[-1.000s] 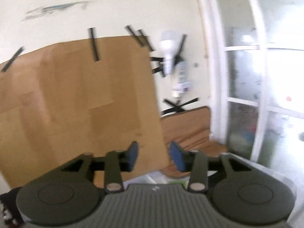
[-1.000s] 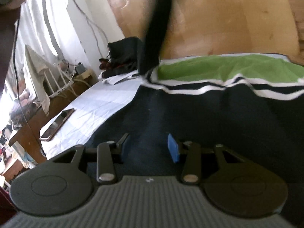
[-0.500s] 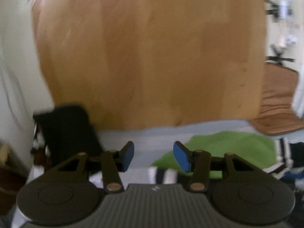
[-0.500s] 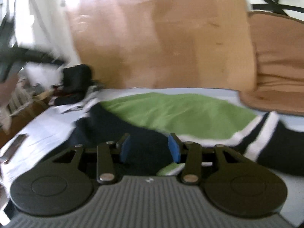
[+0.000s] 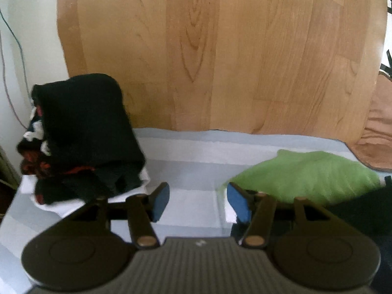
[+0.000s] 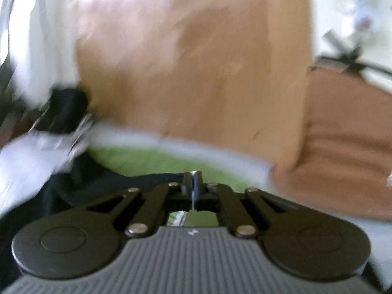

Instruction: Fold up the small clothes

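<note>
A green, navy and white striped garment point(image 5: 306, 174) lies on the pale blue sheet point(image 5: 196, 156), at the right in the left wrist view. My left gripper point(image 5: 197, 202) is open and empty, low over the sheet just left of the garment's green part. In the blurred right wrist view my right gripper point(image 6: 192, 183) has its jaws closed together at the edge where the garment's navy cloth point(image 6: 110, 183) meets its green part point(image 6: 147, 159). A thin bit of cloth seems to sit between the pads.
A stack of folded black and red clothes point(image 5: 80, 142) sits on white cloth at the sheet's far left. A wooden board point(image 5: 220, 54) stands behind the sheet. A brown cushion point(image 6: 343, 147) lies at the right.
My left gripper swung from the wall and window down to the sheet beside the garment. My right gripper moved forward over the garment and its jaws closed.
</note>
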Demonstrator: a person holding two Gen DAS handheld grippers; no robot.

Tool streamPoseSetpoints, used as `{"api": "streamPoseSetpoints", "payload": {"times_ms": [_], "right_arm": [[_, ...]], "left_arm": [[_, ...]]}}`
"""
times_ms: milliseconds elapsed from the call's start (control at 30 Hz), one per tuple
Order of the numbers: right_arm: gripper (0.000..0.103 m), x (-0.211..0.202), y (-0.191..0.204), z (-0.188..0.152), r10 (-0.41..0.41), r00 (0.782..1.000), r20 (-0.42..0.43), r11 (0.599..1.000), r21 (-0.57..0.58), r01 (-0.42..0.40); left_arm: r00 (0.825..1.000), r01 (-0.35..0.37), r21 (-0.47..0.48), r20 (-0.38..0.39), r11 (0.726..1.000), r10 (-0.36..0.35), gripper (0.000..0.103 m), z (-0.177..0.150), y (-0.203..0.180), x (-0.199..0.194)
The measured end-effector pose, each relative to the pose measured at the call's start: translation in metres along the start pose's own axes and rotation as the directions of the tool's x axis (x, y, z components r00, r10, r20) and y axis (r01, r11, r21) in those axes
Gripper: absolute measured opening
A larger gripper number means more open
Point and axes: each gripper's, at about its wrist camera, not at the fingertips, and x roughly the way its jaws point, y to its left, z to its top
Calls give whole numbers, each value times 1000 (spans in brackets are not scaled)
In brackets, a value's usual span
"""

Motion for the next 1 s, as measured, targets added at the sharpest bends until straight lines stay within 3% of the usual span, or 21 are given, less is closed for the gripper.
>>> {"api": "streamPoseSetpoints", "payload": {"times_ms": [100, 200, 267, 333, 400, 433, 467, 500, 567, 667, 700, 733, 767, 800, 833, 900, 933, 1000], "right_arm": [[9, 27, -28, 1, -124, 992, -34, 992, 2, 124], [9, 55, -50, -19, -42, 985, -166, 988, 141, 66], [10, 56, -51, -30, -24, 986, -167, 983, 174, 53], [21, 56, -52, -37, -6, 985, -172, 980, 195, 41], [29, 60, -52, -41, -3, 982, -191, 980, 196, 41], [31, 62, -51, -39, -4, 979, -205, 980, 192, 44], [31, 66, -49, -39, -1, 975, -223, 981, 189, 44], [30, 70, -46, -38, -1, 969, -246, 981, 185, 49], [31, 76, -40, -42, -8, 962, -274, 986, 160, 54], [31, 79, -32, -41, -34, 959, -281, 990, 122, 71], [32, 79, -32, -41, -35, 959, -281, 990, 122, 72], [32, 78, -33, -42, -34, 960, -279, 990, 124, 71], [32, 78, -34, -42, -29, 960, -278, 989, 130, 68], [32, 77, -36, -41, -21, 960, -278, 988, 139, 62], [32, 73, -38, -39, -12, 962, -274, 987, 149, 55], [32, 62, -45, -35, -12, 974, -228, 983, 178, 54], [32, 55, -48, -33, -19, 978, -207, 980, 192, 60], [32, 39, -57, -29, -46, 985, -167, 972, 219, 83]], "left_arm": [[1000, 20, 0, -11, 1000, -20, 58, 0, -7, 15], [996, 78, -13, -52, 997, -78, 60, -2, -12, 32], [988, 134, -27, -77, 991, -136, 67, -3, -15, 43], [980, 174, -38, -95, 984, -176, 73, -4, -19, 53], [972, 202, -45, -114, 978, -206, 60, -4, -26, 66], [966, 221, -43, -128, 974, -225, 26, -4, -31, 73], [965, 218, -35, -141, 975, -220, 16, -2, -35, 79], [971, 197, -22, -136, 980, -198, 14, 3, -38, 83], [980, 193, -34, -41, 981, -194, 10, 22, -27, 80], [964, 267, -123, 47, 956, -263, 11, 38, -6, 77], [971, 238, -112, 61, 965, -233, 11, 39, -7, 77], [988, 137, -88, 90, 987, -129, 13, 38, -10, 75], [993, 64, -75, 103, 995, -57, 18, 37, -11, 73], [995, 50, -91, 92, 995, -41, 21, 35, -7, 73], [995, 84, -141, 60, 986, -76, 27, 32, 1, 73], [989, 145, -188, 4, 971, -147, 49, 23, 6, 73], [987, 153, -179, -17, 972, -159, 65, 17, 4, 71], [984, 169, -136, -41, 976, -176, 78, 5, -2, 66]]}}
